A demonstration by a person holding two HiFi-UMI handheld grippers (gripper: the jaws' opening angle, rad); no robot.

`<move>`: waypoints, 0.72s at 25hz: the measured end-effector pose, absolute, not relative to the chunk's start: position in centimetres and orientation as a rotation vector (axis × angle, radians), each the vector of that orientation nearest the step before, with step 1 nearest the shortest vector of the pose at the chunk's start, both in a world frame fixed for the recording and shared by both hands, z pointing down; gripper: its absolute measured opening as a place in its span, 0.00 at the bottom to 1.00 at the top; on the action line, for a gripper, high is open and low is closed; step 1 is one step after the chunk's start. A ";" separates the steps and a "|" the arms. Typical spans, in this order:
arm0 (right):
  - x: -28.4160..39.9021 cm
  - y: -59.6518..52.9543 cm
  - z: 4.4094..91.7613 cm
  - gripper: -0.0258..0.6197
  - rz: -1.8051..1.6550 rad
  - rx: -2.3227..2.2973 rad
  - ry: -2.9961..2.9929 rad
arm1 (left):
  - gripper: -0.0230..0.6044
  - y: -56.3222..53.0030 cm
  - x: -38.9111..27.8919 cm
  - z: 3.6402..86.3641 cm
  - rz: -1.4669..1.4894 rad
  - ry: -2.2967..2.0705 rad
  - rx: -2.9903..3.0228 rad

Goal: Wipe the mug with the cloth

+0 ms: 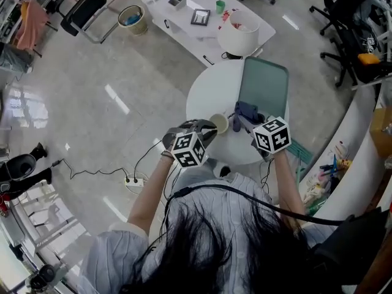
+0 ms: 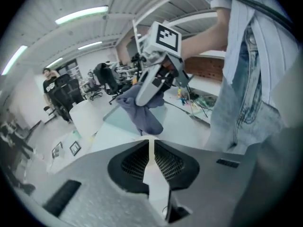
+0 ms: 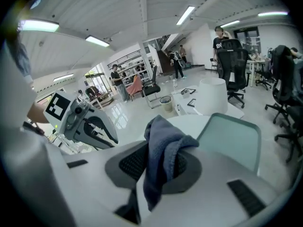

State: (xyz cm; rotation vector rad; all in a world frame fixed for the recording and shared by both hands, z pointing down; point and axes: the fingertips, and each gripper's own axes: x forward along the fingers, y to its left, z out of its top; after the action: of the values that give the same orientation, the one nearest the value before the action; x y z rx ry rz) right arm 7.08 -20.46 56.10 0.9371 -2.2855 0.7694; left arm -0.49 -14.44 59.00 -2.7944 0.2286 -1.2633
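Mug (image 1: 219, 123): pale, on near part of round white table (image 1: 208, 90), open top up; wall pinched by L gripper; only a pale strip of it shows in L gripper view (image 2: 152, 174).
Cloth (image 1: 247, 111): dark blue, bunched, just right of mug, near tray's near edge; can't tell if it touches mug. Hangs in folds out of R gripper (image 3: 163, 150).
L gripper (image 1: 210, 129): jaws clenched on mug wall, only that thin strip betw. them (image 2: 150, 148); tip at mug's left side.
R gripper (image 1: 248, 124): jaws clamped on cloth, fabric fills the gap (image 3: 158, 162); in L gripper view it is up off the table w/ cloth dangling below it (image 2: 142, 98).
Tray (image 1: 264, 84): teal, rounded corners, flat on far-right part of table, beyond cloth.
Beyond table: white drum-shaped thing (image 1: 237, 32); low white table (image 1: 184, 20) w/ picture frames.
Floor: grey, glossy; wastebasket (image 1: 132, 20) far left; power strip (image 1: 135, 181) near person's left arm.
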 end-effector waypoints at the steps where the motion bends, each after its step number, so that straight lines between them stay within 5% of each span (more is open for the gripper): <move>1: 7.3 -20.2 55.7 0.16 0.772 0.950 -2.296 | 0.09 -14.8 -0.6 58.5 -1.235 0.310 -2.837; 18: 7.2 -12.1 51.2 0.16 0.703 0.905 -2.475 | 0.09 -12.5 -2.2 55.2 -1.133 1.076 -2.939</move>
State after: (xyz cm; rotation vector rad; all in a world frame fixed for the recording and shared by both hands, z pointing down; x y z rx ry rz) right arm 7.22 -12.12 51.17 0.9055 -2.4749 0.7027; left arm -2.15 -12.49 55.25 -2.9387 1.0760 -1.1328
